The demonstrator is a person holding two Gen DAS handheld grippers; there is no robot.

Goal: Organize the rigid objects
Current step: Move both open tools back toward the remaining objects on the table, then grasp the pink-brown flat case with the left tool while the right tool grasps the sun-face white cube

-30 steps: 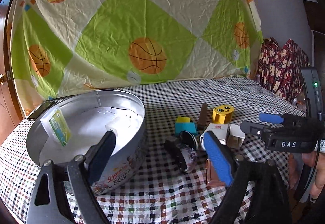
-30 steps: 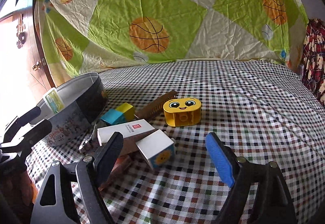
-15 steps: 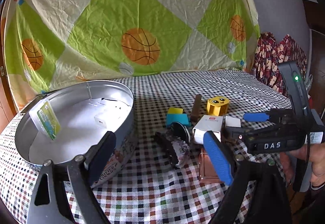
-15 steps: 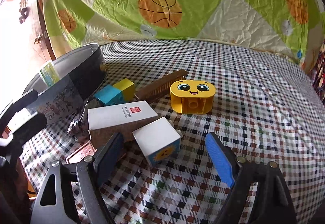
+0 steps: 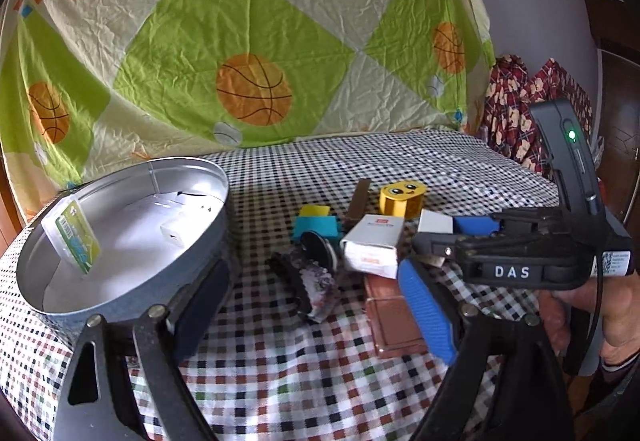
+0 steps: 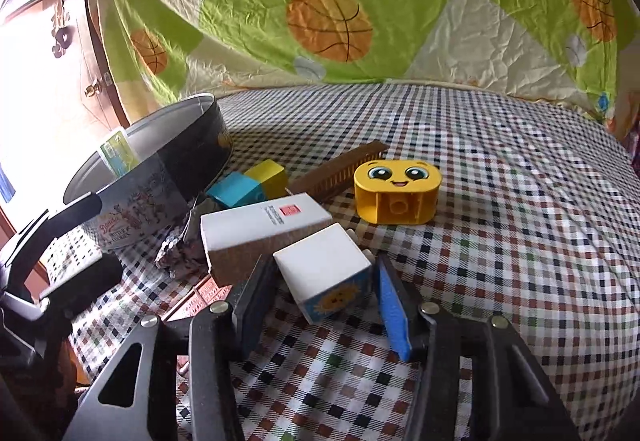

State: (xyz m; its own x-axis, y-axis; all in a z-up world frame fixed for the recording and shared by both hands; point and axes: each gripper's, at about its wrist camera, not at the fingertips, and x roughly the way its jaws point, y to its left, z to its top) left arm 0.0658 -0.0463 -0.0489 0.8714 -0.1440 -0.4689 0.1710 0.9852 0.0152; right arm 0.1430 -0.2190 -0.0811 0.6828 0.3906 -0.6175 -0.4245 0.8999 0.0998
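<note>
**Right hand-held gripper closes around the white cube**

The right hand-held gripper (image 6: 326,295) has just been narrowing its jaws; the white cube (image 6: 324,267) with a sun face sits between them, pads at its sides, contact unclear. The left hand-held gripper (image 5: 308,305) hangs wide and empty just beside the round tin (image 5: 120,241). Only the left view shows the tin's inside; only the right shows the cube's sun face. The cube lies on the checked bench (image 6: 520,201) against a white box (image 6: 260,229).
</note>
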